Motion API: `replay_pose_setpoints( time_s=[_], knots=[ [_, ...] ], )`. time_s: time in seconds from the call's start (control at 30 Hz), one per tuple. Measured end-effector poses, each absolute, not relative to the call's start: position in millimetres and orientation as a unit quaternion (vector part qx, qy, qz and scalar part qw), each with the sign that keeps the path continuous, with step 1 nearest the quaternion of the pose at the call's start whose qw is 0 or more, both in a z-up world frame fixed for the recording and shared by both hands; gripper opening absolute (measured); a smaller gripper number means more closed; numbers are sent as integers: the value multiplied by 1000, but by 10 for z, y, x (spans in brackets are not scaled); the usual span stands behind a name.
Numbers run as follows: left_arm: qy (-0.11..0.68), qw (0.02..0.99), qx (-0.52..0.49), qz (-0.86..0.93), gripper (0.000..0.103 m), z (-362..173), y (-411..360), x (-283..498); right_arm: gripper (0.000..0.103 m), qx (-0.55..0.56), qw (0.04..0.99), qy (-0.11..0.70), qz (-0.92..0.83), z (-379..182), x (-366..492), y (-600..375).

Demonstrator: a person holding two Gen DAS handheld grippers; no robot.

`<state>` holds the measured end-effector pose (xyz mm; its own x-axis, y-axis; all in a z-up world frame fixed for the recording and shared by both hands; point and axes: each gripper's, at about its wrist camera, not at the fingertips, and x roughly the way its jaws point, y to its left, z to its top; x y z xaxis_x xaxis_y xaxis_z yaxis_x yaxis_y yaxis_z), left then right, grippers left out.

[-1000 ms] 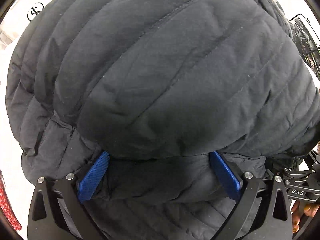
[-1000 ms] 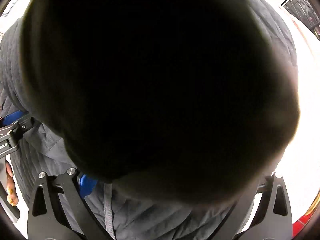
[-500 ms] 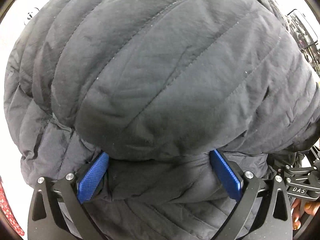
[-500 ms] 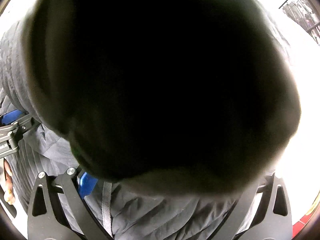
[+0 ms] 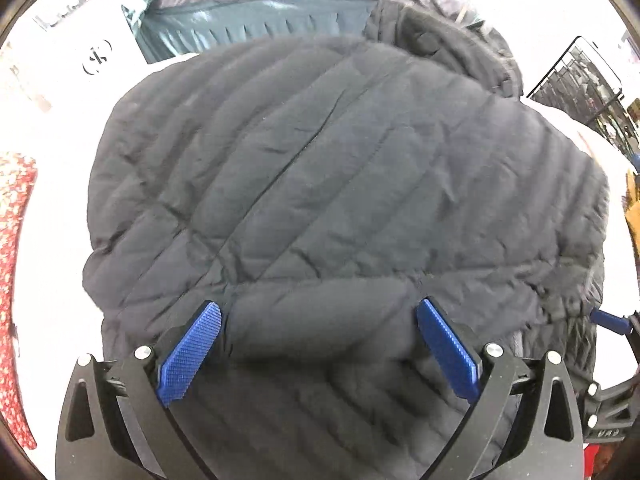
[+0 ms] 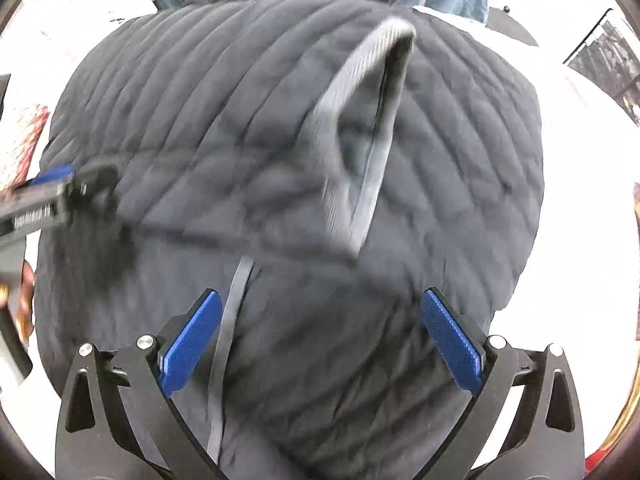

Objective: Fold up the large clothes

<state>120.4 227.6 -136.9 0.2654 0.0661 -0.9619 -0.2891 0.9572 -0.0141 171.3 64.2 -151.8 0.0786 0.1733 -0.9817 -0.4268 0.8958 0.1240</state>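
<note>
two grippers, one big dark quilted jacket (image 5: pixel 352 184), and the picture has opened right up: half a second back the padding was billowed against both lenses, blacking out the right wrist view almost entirely, and now the jacket has dropped away and lies spread on the white table (image 5: pixel 52 280), filling the middle of both views. that reads as a fold just laid over and let settle, so i'd judge this fold close to done, with flattening or another fold to follow. just beyond the jacket's far edge sits a pile of other clothes, a teal garment (image 5: pixel 256 20) among them, and a red patterned cloth (image 5: pixel 12 264) lies off the jacket's left side at the table edge. on the jacket itself, in the right wrist view, a flap with pale grey ribbed trim (image 6: pixel 356 128) stands up from the top layer, blurred, looks still in motion, and a thin grey strap (image 6: pixel 228 320) runs down toward the camera. the left gripper (image 5: pixel 320 344) has its blue pads spread wide with a fat roll of the jacket's near hem bulging between them; not pinched, just sitting in the gap. the right gripper (image 6: pixel 320 336) is likewise wide apart, hovering over the near edge with nothing clamped, the strap just beside its left pad.
</note>
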Motion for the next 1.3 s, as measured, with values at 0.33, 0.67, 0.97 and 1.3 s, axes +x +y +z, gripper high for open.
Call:
replay_pose_setpoints(
  time_s=[0.33, 0.67, 0.97, 1.3],
  knots=[
    [628, 758, -155, 82, 97, -1340, 2123, 217, 98, -71, 705, 666, 232, -1423, 845, 170],
    [608, 748, -227, 138, 97, -1334, 2636, -848, 98, -58, 698, 679, 218, -1543, 425, -637],
    [606, 746, -242, 138, 97, -1304, 3000, -1294, 98, -51, 691, 693, 198, -1707, 184, -1109],
    [609, 724, -318, 64, 94, -1605, 2833, -1524, 98, 39, 656, 735, 166, -2016, -106, -1883]
  ],
)
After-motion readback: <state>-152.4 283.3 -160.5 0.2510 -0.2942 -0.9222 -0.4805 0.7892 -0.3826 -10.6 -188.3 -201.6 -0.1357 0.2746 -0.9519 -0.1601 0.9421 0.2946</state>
